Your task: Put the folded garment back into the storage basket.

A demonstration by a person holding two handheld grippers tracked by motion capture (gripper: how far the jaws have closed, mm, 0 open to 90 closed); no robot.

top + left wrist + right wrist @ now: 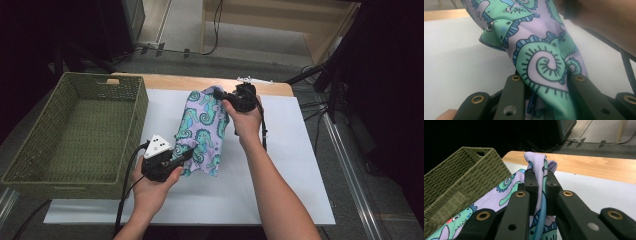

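Gripping one end each, both claws had the seahorse-print cloth (pixel 202 131) stretched between them above the white table (pixel 300 175). Left gripper (pixel 186 154) was clamped on the near bunched end, fabric filling the gap between its jaws. Right gripper (pixel 223 95) was pinched nearly closed on a thin folded edge at the far end. Green wicker basket (pixel 75 135) sat off to the left claw's outer side, apart from the cloth.

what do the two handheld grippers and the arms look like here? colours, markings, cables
Both grippers are black. The left gripper carries a grey three-cornered plate with dark dots on top, and a black cable trails from it. The right gripper has its own black cable. Brass-coloured rivets dot the jaws. Forearms are bare, no sleeves or gloves.
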